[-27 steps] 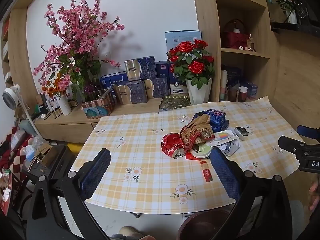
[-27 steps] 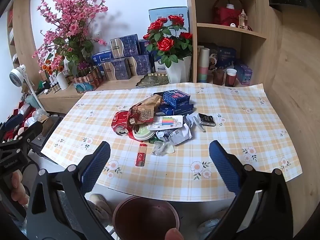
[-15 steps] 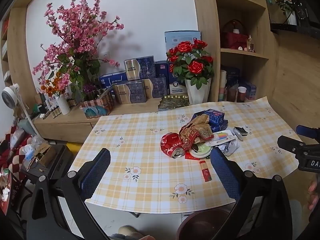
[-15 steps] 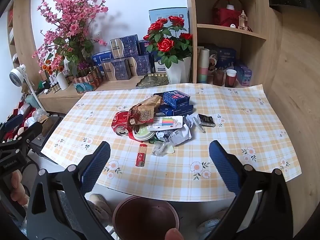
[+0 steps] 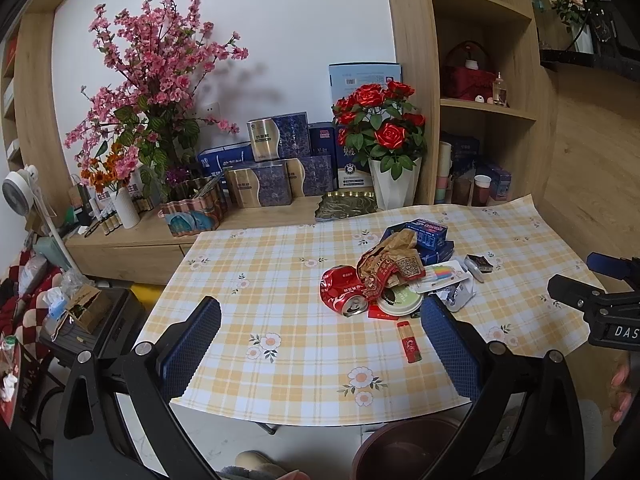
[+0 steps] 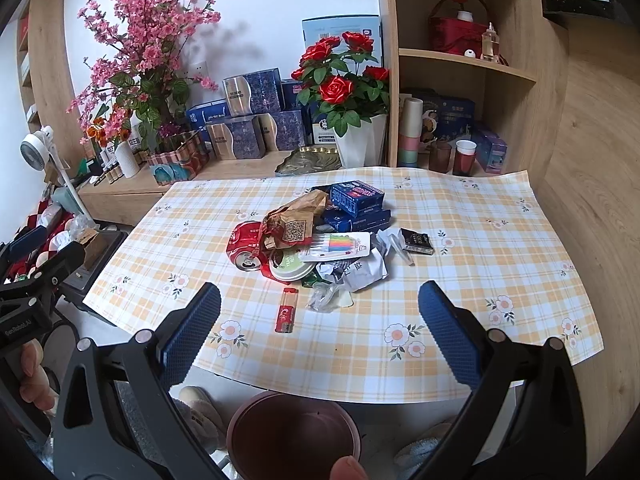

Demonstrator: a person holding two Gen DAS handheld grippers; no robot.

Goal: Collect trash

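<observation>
The left gripper has its 2 blue-padded fingers spread wide with nothing between them, hanging above the near part of the checked tablecloth. The right gripper is likewise spread to its full width and empty, tilted down over the cloth's front edge.

Ahead of both lies the trash, heaped near the middle of the table — a crushed red can on its side, touching a crumpled brown paper bag that leans over it. A round green-and-white lid lies just in front of the bag, partly under a flat pack of coloured pens. Behind them sit 2 blue boxes, stacked. Crumpled white paper and a clear plastic scrap lie on the right side of the heap, with a small dark packet just beside them. A small red tube lies apart from the pile, nearest the grippers.

On the floor below the table's front edge stands a dark red bin — open, directly under the right gripper. Beyond the table, a white pot of red roses stands on the wooden sideboard.
</observation>
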